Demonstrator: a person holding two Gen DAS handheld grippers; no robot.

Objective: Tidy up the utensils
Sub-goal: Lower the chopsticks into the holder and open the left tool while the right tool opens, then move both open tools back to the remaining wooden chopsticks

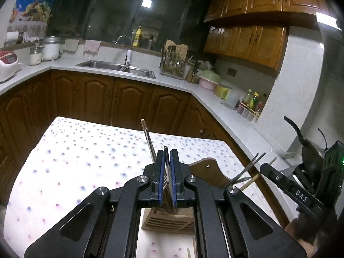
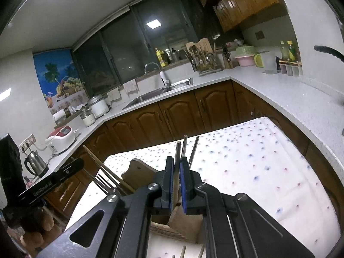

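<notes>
left gripper (image 1: pixel 167 161) clamped on a fork (image 1: pixel 166 165), right gripper (image 2: pixel 176 167) closed on a chopstick (image 2: pixel 177 163), both over the wooden holder (image 1: pixel 169 221) near the table's (image 1: pixel 86 161) front edge. risk: slipping or missing the slots, tipping the holder.

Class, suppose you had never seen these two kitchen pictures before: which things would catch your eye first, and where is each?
First, the left tool, low in the centre, shut on a dark utensil handle over a wooden holder. The right tool likewise fills its view, a thin chopstick between its blue pads. Behind both lies the white dotted tablecloth, with the steel sink under the dark window.
</notes>
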